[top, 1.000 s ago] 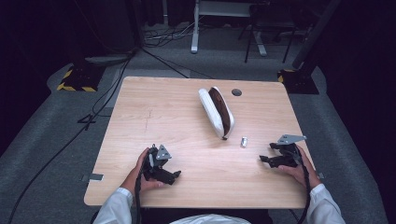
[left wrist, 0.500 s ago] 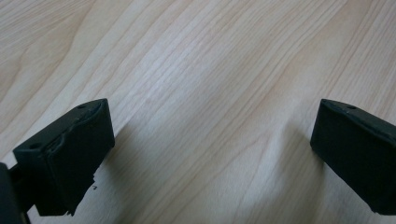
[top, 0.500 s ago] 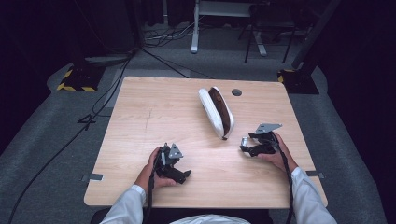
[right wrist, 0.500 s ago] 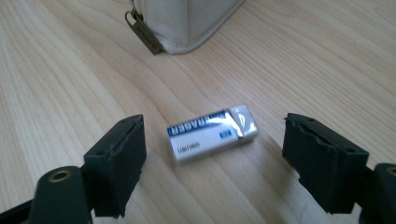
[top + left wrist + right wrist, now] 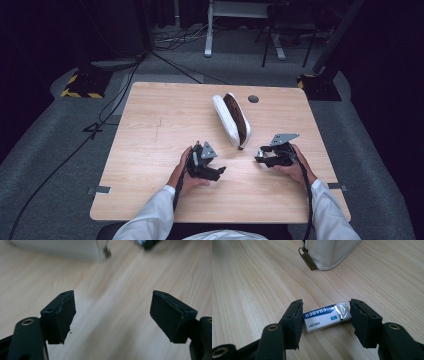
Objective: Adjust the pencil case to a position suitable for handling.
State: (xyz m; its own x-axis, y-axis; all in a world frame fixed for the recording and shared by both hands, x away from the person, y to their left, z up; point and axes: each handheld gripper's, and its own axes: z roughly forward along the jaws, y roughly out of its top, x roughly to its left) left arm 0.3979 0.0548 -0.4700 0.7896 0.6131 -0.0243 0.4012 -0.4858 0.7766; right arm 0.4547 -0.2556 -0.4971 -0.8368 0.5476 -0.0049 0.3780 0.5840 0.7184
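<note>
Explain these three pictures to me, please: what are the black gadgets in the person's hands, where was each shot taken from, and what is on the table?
No robot is here: a person sits at a wooden table and holds a hand tool in each hand. Each tool ends in two black jaws that pinch like tongs. The wide picture comes from a camera above the table, and shows the left gripper and the right gripper. The other two pictures come from small cameras riding on the tools, looking along their jaws. On the table lies a white pencil case, unzipped, with a dark lining. Beside its near end lies a small eraser. The right gripper's jaws stand on either side of the eraser, close to it but not yet closed. The left gripper is open over bare wood.
</note>
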